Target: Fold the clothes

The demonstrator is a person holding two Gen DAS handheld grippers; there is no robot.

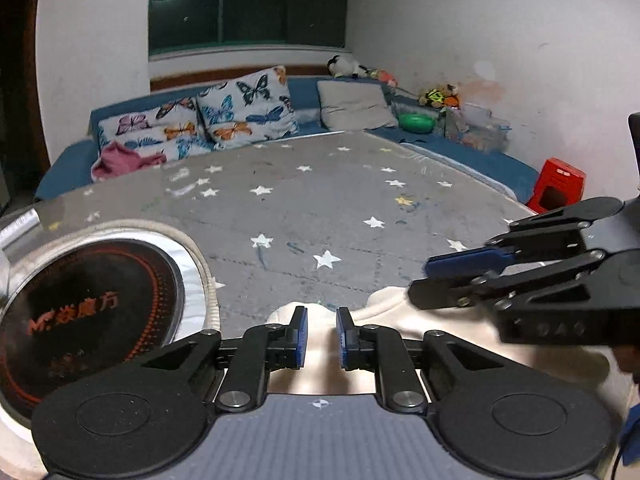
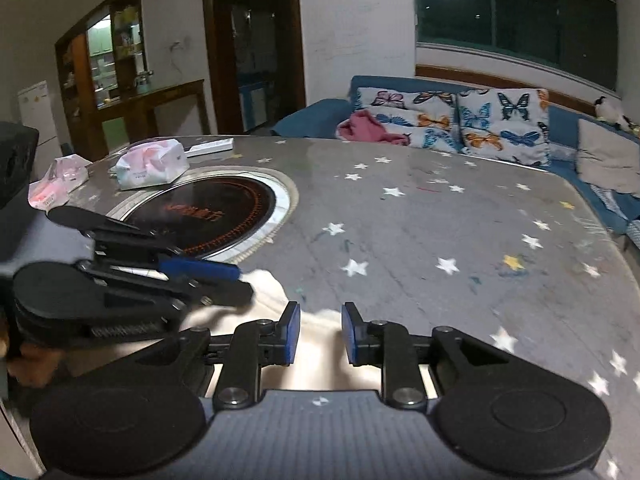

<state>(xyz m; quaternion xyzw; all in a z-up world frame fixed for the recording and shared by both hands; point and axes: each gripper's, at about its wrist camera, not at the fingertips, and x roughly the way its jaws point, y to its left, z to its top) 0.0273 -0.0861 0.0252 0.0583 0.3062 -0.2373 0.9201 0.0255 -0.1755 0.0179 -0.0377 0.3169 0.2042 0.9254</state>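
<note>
A cream garment lies bunched at the near edge of the grey star-patterned table. My left gripper hovers over its left part, open by a narrow gap, with cloth showing below the blue pads and nothing pinched. My right gripper comes in from the right, its tips just above the garment's far edge. In the right wrist view the right gripper is likewise open by a small gap over the cream garment. The left gripper sits close on its left, with its tips at the cloth's edge.
A round black induction hob is set into the table left of the garment. Tissue packs lie beyond the hob. Behind the table is a blue sofa with butterfly cushions and a pink cloth. A red stool stands at the right.
</note>
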